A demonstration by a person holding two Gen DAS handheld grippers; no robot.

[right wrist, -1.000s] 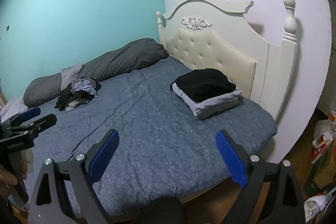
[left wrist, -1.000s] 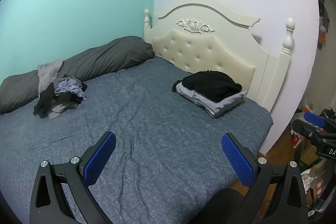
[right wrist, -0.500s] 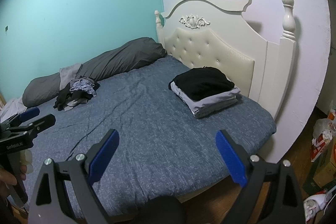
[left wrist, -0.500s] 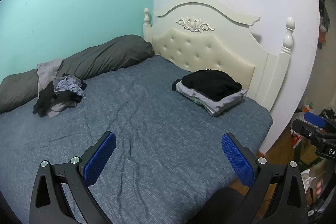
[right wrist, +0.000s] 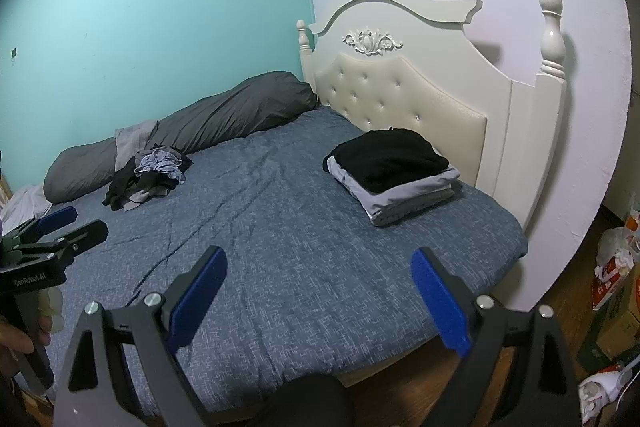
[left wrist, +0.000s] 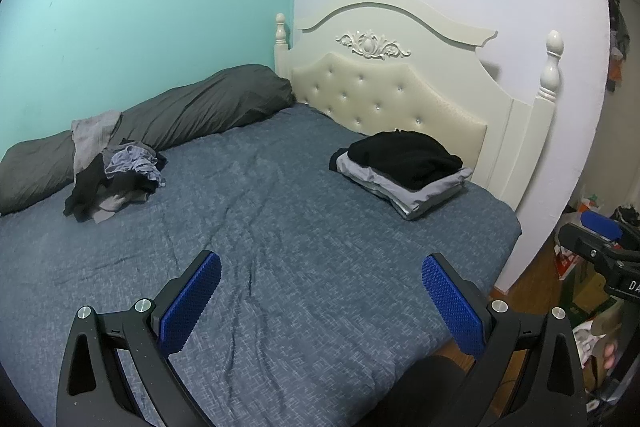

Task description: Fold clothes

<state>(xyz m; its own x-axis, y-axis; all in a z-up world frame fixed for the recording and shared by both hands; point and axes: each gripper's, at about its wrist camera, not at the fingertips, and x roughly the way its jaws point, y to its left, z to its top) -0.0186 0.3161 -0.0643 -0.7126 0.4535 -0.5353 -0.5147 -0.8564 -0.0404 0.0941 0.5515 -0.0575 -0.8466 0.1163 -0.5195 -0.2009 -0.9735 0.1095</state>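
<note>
A heap of unfolded clothes, black, grey and lilac, lies at the far left of the blue bed. A folded stack, with a black garment on top of grey ones, rests by the headboard. My left gripper is open and empty above the near part of the bed. My right gripper is also open and empty, over the bed's near edge. Each gripper shows at the side of the other's view.
A long dark grey pillow lies along the teal wall. The cream headboard and its post stand at the right. Boxes and bags clutter the wooden floor on the right. A dark knee is below.
Both views have drifted slightly, with the bed and clothes shifting a little in frame. Both grippers stay open and empty.
</note>
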